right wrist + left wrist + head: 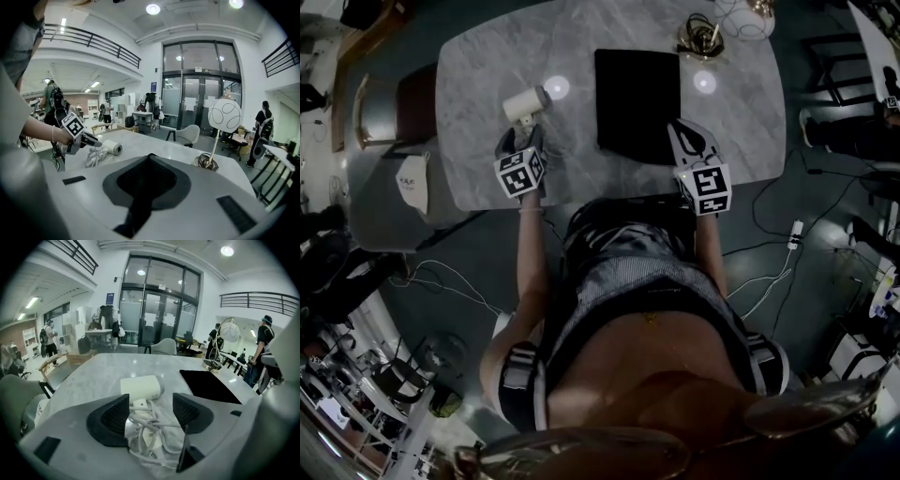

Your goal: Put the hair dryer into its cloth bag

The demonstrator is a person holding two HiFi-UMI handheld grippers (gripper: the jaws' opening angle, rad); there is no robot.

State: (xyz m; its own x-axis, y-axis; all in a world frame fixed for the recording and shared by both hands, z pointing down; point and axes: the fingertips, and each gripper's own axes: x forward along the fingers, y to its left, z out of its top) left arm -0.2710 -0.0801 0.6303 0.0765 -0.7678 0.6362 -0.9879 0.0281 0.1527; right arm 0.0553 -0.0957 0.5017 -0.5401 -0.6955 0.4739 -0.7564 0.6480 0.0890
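As I am looking down through the head view, the white dryer (525, 101) is lying on the marble table (478, 56) at left. The left gripper (523, 139) is pointing at it from the near side, just beside it. The black bag (637, 89) is lying flat mid-table, well apart from the dryer, and the right gripper (682, 139) is reaching its tips to the bag's near right corner.

Through the left gripper view, I am seeing its fingers (112, 418) standing spread. The dryer's bundled white cord (147, 432) is lying between them and is not being squeezed. The dryer itself is sitting just beyond the tips, and the bag is lying off to the right.

Through the right gripper view, I am seeing that gripper's fingers (131, 180) pressing together; whether any cloth is caught between them I cannot tell. Across the table, the left gripper is angling down over the cord and dryer.
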